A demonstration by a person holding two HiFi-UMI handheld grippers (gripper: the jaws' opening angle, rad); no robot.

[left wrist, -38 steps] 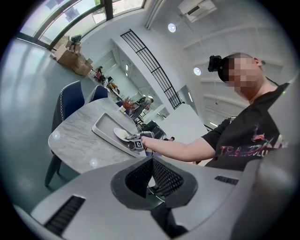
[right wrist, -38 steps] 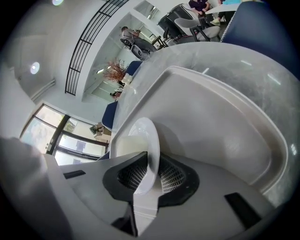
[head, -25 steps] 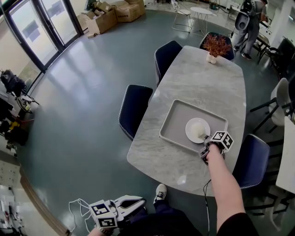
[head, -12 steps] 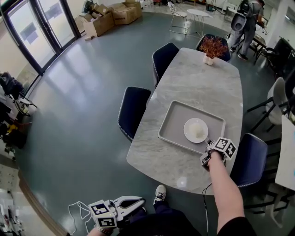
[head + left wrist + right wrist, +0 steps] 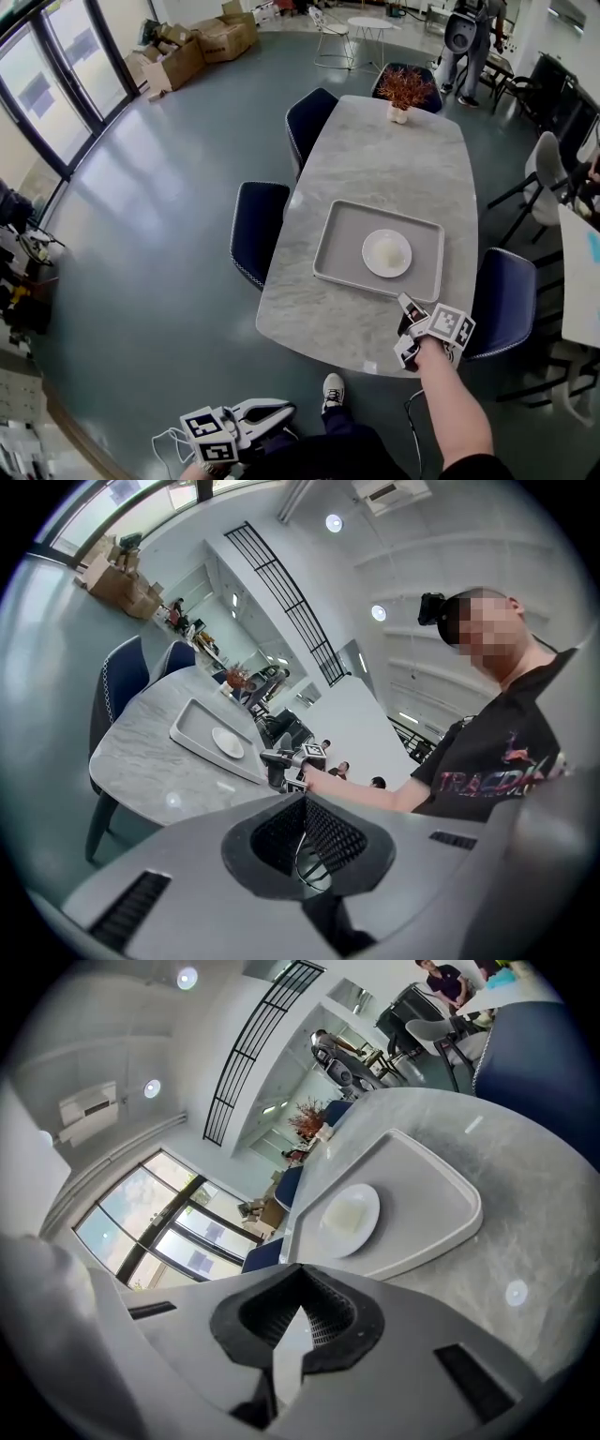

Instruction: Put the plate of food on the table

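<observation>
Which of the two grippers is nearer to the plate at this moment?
Right. The right gripper is over the near edge of the table, just short of the tray that holds the plate. The left gripper is low, off the table.

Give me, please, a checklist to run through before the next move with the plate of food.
1. The plate of food lies flat inside the tray: ok.
2. The tray sits fully on the marble table: ok.
3. The right tongs are clear of plate and tray, at the table's near edge: ok.
4. The right tongs are shut with nothing between them: ok.
5. The left tongs are shut, empty and low, off the table: ok.
6. The plate rests directly on the tabletop: not ok, it is in the tray.
</observation>
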